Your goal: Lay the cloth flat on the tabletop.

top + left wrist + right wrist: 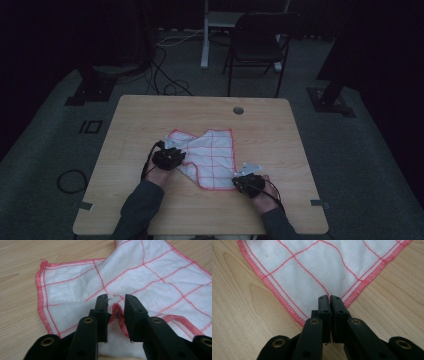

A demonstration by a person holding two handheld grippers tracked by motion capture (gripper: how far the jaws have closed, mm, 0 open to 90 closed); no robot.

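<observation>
White cotton cloth with red grid lines (210,155), spread on light wooden tabletop (270,130). Right gripper (329,298) fingers clenched on near corner; left gripper (116,296) fingers parted, raised hem fold between them, unpinched. Cloth ahead of both.

The high view is dim, its upper corners almost black. Both gripper views are evenly lit and sharp, with soft shadows and no glare.
</observation>
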